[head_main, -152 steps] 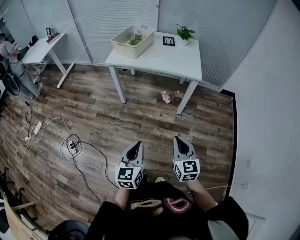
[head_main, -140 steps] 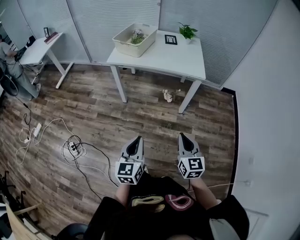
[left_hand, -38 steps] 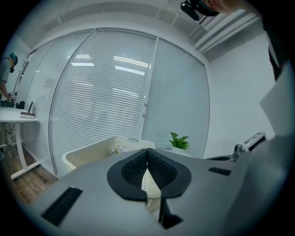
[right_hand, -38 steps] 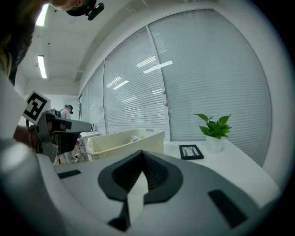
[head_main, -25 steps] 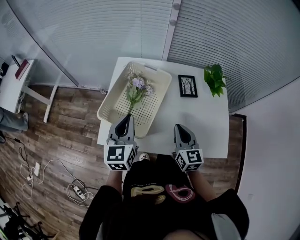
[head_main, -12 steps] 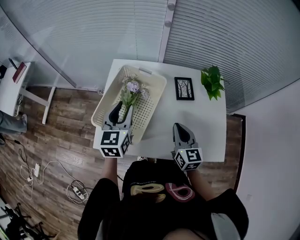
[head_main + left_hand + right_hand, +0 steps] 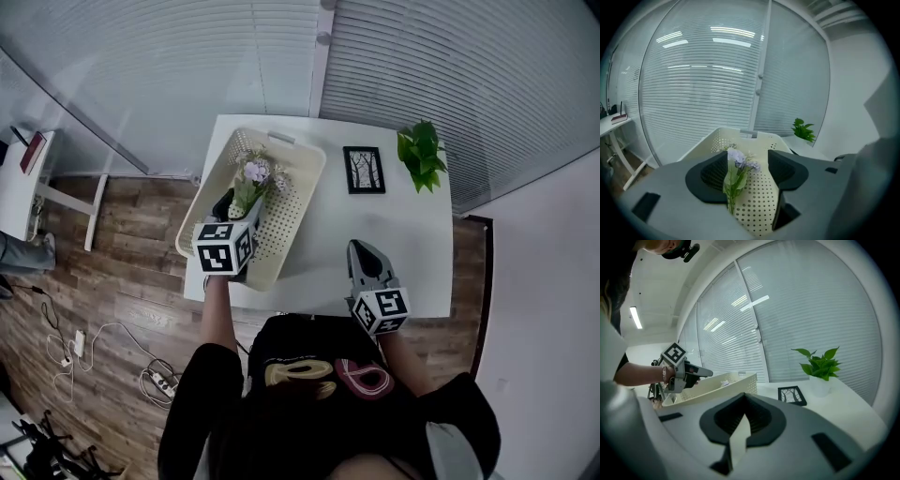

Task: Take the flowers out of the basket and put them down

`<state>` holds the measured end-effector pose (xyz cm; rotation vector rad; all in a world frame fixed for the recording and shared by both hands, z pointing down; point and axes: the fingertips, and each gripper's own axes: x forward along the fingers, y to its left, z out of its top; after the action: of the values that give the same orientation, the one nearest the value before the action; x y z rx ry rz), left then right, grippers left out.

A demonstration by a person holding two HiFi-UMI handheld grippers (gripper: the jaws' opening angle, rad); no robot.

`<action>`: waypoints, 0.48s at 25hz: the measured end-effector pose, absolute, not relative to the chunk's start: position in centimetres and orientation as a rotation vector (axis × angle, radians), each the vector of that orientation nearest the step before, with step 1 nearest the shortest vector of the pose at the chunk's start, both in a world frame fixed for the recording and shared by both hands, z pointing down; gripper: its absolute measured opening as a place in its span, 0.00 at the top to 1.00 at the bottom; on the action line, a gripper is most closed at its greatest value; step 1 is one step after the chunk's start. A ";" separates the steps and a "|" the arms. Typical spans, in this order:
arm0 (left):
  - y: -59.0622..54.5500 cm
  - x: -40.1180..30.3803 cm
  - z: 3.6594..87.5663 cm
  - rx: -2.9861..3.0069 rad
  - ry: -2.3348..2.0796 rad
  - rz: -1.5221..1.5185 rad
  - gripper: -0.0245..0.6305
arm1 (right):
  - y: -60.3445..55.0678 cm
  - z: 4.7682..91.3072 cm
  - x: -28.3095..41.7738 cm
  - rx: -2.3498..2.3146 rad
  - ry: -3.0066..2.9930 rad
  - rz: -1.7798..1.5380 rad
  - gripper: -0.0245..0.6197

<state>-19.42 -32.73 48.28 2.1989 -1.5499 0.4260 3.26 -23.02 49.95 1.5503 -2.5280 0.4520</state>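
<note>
**Left gripper open around the flowers**

Left gripper (image 7: 747, 158): jaws have just opened wide, with nothing pinched. It points down into the basket (image 7: 754, 139). The flowers (image 7: 736, 171) lie in the basket between the jaws, nearer the left one, with the stem end toward me and the blooms away. Their long axis runs along the gripper's line, so I judge a short push forward, then closing across the stems.

Right gripper (image 7: 362, 247): closed and empty over bare worktop (image 7: 412, 262), well apart from the basket.

The white worktop stands against blinds (image 7: 187, 56). Plant (image 7: 418, 156) and frame (image 7: 363, 170) sit at the far edge, with wood floor (image 7: 112, 281) below.
</note>
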 end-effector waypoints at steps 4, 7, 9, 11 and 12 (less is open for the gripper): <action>-34.3 -20.5 50.7 2.136 -1.570 0.593 0.54 | -23.1 50.1 3.1 1.501 -2.534 0.485 0.95; -34.9 -21.1 53.1 2.108 -1.541 0.778 0.52 | -22.9 50.9 3.1 1.465 -2.518 0.510 0.95; -35.3 -21.1 54.2 2.100 -1.513 0.815 0.52 | -22.8 51.2 3.3 1.457 -2.503 0.505 0.95; -35.8 -21.0 55.4 2.079 -1.495 0.822 0.52 | -23.0 51.4 3.5 1.456 -2.496 0.500 0.95; -36.1 -21.0 56.1 2.060 -1.485 0.832 0.52 | -23.2 51.4 3.7 1.458 -2.495 0.499 0.95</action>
<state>-21.04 -36.06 56.09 2.0605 -1.4847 0.8318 3.66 -23.15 51.38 1.4579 -2.4955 0.4992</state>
